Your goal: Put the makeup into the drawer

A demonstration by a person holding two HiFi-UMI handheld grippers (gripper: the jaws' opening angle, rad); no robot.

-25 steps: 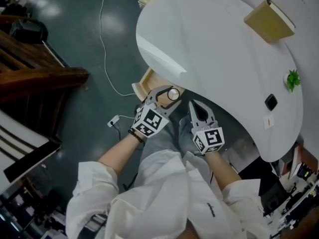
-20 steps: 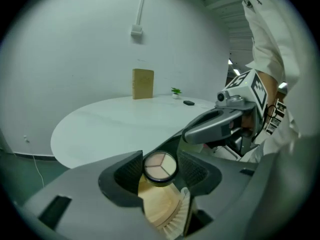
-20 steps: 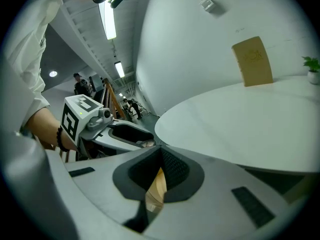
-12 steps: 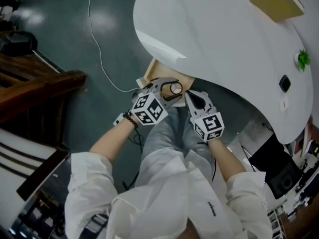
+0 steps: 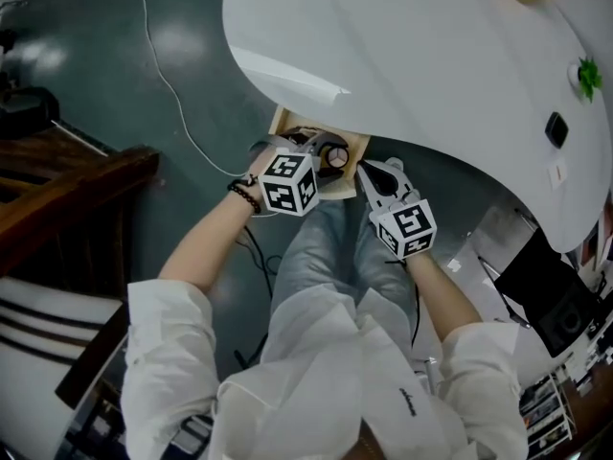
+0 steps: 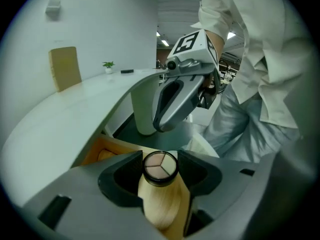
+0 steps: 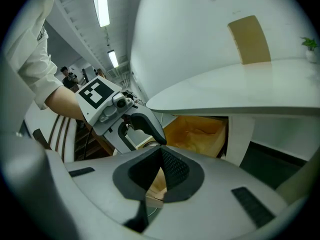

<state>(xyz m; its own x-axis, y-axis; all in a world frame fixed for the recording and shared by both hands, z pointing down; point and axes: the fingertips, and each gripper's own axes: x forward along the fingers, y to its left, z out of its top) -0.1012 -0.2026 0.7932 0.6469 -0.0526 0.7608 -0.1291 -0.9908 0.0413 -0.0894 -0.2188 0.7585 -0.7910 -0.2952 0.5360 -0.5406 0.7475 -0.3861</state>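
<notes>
A round makeup compact [image 6: 160, 166] with a black rim and three powder shades sits between the jaws of my left gripper [image 6: 160, 170], which is shut on it. In the head view the compact [image 5: 335, 155] hangs over the open wooden drawer [image 5: 355, 146] under the white table [image 5: 402, 56]. The left gripper [image 5: 324, 153] tilts down toward the drawer. My right gripper [image 5: 376, 174] is just to its right, near the drawer's front edge, with its jaws closed and nothing between them. The right gripper view looks into the drawer [image 7: 200, 131], whose yellow-brown inside shows only its bare bottom.
A tan board [image 6: 65, 68], a small green plant [image 5: 586, 77] and a black object [image 5: 556, 129] stand on the table. A white cable [image 5: 172, 94] runs over the dark floor. Dark wooden furniture [image 5: 67, 190] is at the left. The person's grey trouser legs [image 5: 326, 247] are below the grippers.
Both grippers have come down and closer to the open drawer. The left gripper has rolled and tipped downward, still holding the compact, which is now over the drawer.
</notes>
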